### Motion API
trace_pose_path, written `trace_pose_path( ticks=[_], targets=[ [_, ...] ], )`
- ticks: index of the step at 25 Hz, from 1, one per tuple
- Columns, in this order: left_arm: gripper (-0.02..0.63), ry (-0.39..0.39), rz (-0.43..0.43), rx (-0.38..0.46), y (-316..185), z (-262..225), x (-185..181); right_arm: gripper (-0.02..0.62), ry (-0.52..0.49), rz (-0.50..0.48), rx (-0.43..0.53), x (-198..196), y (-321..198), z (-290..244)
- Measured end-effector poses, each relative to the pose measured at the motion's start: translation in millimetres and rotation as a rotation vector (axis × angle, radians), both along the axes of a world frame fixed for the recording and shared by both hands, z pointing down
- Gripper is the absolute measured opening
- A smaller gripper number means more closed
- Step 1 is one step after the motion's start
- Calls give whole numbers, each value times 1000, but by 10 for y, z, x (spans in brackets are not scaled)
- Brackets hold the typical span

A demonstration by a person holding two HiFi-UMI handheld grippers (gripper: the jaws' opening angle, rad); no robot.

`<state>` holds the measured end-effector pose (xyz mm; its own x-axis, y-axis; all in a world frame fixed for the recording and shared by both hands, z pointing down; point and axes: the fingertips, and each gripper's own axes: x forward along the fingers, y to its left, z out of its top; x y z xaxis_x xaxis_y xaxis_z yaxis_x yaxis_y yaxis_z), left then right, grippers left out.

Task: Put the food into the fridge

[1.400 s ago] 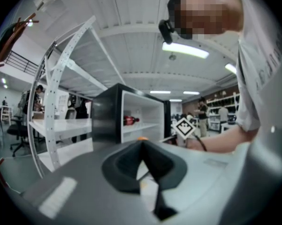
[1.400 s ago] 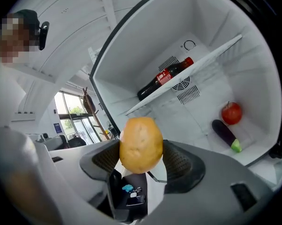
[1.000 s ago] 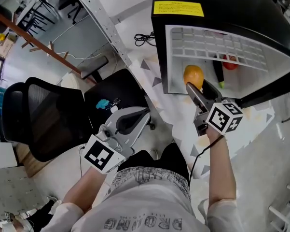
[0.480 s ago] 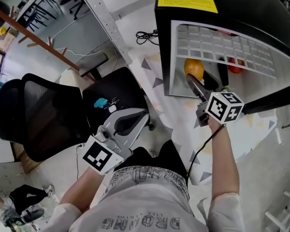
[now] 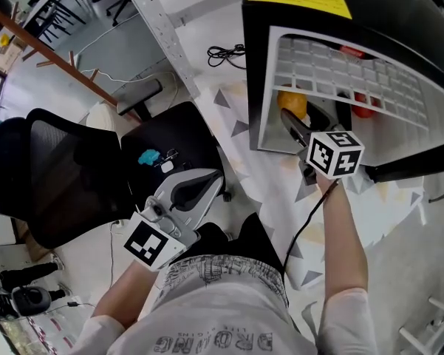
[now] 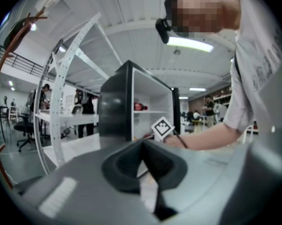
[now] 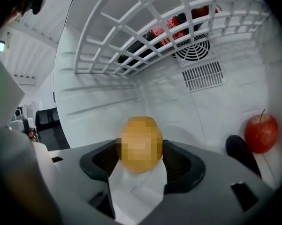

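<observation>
The round orange fruit (image 7: 141, 144) is clamped between the fingers of the right gripper (image 7: 141, 163), inside the lower compartment of the black fridge with white walls (image 5: 295, 6), under its white wire shelf (image 7: 145, 27). It is best lowered to the compartment floor, clear of the red apple (image 7: 261, 133), before the fingers let go. The fingers of the left gripper (image 6: 143, 146) are together and empty. Whether the fruit touches the floor yet can't be told
</observation>
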<state>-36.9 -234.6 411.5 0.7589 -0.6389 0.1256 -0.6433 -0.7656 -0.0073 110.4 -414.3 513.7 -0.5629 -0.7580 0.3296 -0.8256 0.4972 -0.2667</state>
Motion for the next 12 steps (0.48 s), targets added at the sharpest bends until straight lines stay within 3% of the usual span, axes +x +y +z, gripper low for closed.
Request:
trace_pose_path(
  ticks=[12],
  targets=[
    [6, 23, -34, -27, -55, 154, -47, 279, 242, -51, -34, -140, -225, 358]
  ],
)
